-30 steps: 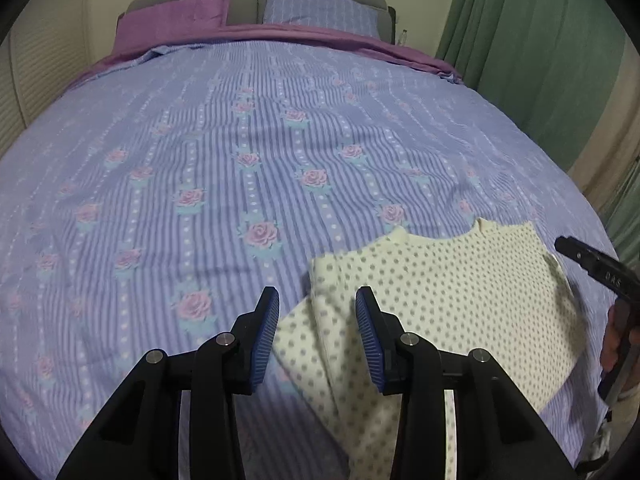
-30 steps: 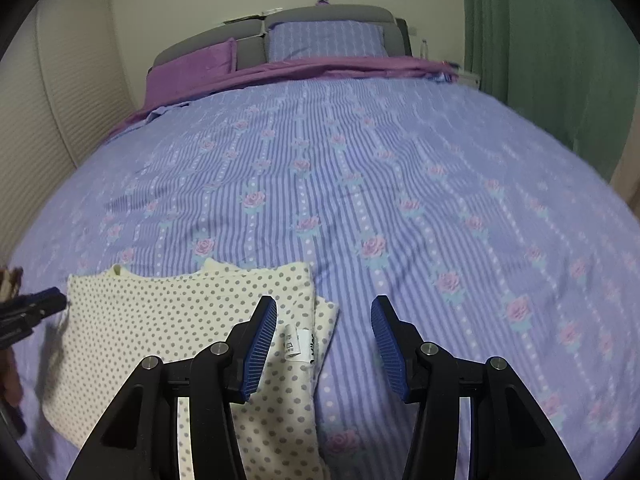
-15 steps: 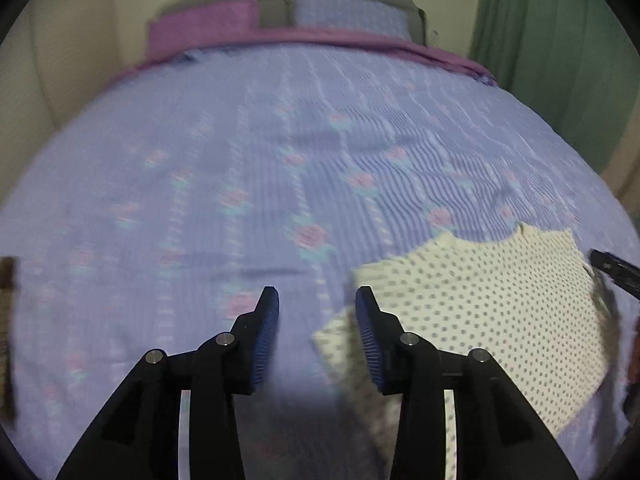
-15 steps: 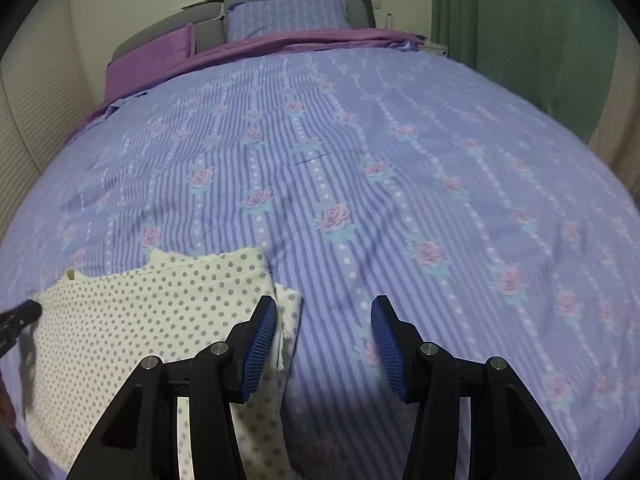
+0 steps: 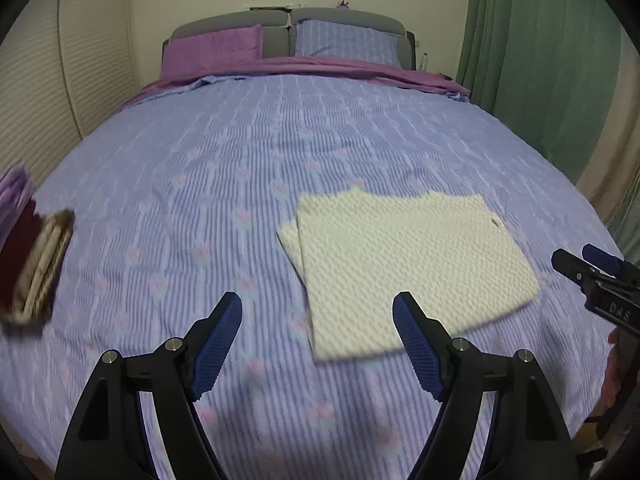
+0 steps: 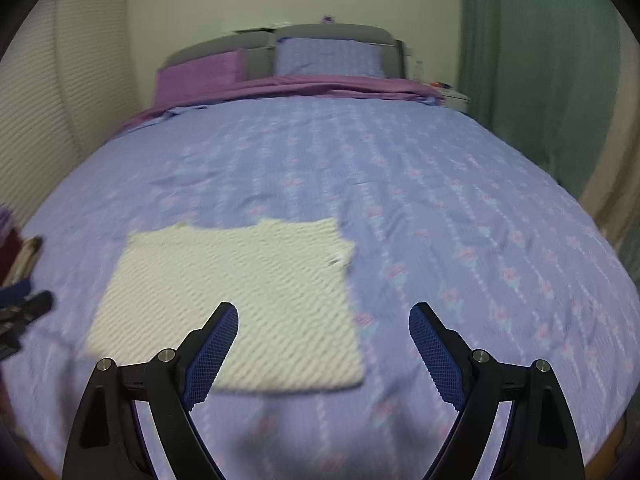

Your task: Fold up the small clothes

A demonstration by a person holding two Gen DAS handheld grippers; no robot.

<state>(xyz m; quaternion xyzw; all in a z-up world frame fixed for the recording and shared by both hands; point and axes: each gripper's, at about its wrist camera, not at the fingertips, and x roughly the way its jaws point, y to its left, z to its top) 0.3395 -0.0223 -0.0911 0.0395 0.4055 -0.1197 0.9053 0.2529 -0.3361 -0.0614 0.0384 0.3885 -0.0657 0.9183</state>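
A cream polka-dot garment [image 5: 408, 256] lies folded flat on the bed, ahead and right of my left gripper [image 5: 318, 344]. That gripper is open and empty, raised above the bedspread. In the right wrist view the same garment [image 6: 236, 300] lies ahead and to the left of my right gripper [image 6: 324, 352], which is open and empty, above the bed. The right gripper also shows at the right edge of the left wrist view [image 5: 592, 276].
The bed has a lilac striped floral bedspread [image 5: 240, 152]. A stack of folded clothes [image 5: 32, 264] sits at its left edge. Purple and lilac pillows [image 5: 216, 46] lie at the headboard. Green curtains [image 5: 540, 60] hang on the right, a white wall on the left.
Both grippers have pulled back and up from the garment and opened wider. The garment now lies folded on the bed, and the clothes stack has come into view at left.
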